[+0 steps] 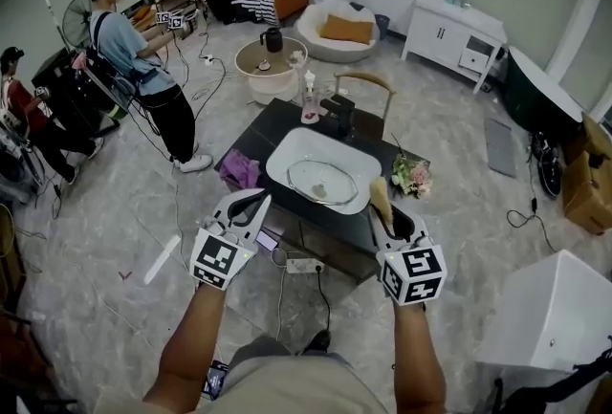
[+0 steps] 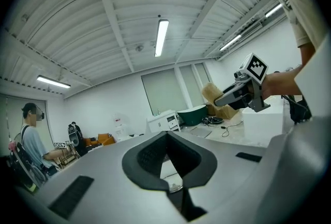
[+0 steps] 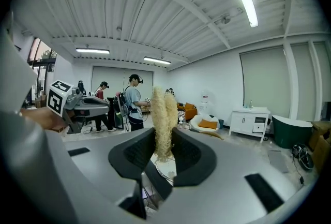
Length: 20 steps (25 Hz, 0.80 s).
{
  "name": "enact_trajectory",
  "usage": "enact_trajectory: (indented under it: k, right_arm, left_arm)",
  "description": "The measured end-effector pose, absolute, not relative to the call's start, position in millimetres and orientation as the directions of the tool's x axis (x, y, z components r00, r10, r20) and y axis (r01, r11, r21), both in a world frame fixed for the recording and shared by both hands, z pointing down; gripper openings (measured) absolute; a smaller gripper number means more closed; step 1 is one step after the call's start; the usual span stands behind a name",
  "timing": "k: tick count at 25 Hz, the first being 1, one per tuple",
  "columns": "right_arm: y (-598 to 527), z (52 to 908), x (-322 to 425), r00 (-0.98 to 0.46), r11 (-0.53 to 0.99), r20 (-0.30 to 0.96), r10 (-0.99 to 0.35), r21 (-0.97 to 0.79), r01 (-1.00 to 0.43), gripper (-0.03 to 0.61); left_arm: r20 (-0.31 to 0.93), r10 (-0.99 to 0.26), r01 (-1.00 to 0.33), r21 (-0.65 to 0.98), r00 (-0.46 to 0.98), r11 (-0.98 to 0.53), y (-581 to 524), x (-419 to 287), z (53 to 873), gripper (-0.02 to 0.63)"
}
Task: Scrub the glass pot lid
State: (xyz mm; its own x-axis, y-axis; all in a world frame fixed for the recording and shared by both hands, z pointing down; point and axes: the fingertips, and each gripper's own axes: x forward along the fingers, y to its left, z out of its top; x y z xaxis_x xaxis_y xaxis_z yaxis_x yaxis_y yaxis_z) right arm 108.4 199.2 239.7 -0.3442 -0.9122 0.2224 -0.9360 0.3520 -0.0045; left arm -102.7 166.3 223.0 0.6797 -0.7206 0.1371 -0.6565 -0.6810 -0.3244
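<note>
I see both hand-held grippers raised in front of the person, above the near edge of a dark, flat-topped bench (image 1: 260, 131).

The right hand-held gripper (image 1: 382, 204) is clamped on a scrubber (image 1: 381, 193), a pale straw-coloured, coarse, fibrous pad. In the right gripper view the scrubber (image 3: 163, 117) stands upright between the black ribbed pads (image 3: 182, 154) and pokes out well past the tips of that gripper (image 3: 164, 134). Its surface looks rough and stringy.

The left hand-held gripper (image 1: 258, 203) has its jaws drawn together at the tips, with nothing between them. The left gripper view shows that gripper (image 2: 166, 135) as a smooth grey shell with black textured pads (image 2: 150, 155) meeting in a V.

The glass pot lid (image 1: 321, 181) lies flat inside a white, glossy, rounded-rectangle basin (image 1: 283, 157) on the bench. The lid is a clear round disc with a thin, darker rim and a small dark knob at its centre. It sits beyond and between the two grippers, and neither one touches it.

A crumpled purple cloth (image 1: 239, 170) lies just left of the basin. A small bunch of pink flowers (image 1: 411, 178) rests at the basin's right. A clear bottle (image 1: 309, 98) stands upright on the far side of the bench.
</note>
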Motion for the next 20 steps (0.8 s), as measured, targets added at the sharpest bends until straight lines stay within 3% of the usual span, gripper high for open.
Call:
enact_trajectory:
  k: [13,20]
  right_arm:
    - [172,265,147,-0.262,0.276,0.293,-0.919,0.006,-0.961,0.104]
    - [101,275,148,-0.212,0.235,0.331,-0.920,0.032,-0.971,0.104]
  left_arm:
    - [0.182,-0.651,-0.608,-0.242,0.737,-0.756,101,-55,261,0.012]
    - [0.187,-0.609,-0.572,-0.219,0.771,-0.791,19,-48,285,0.012]
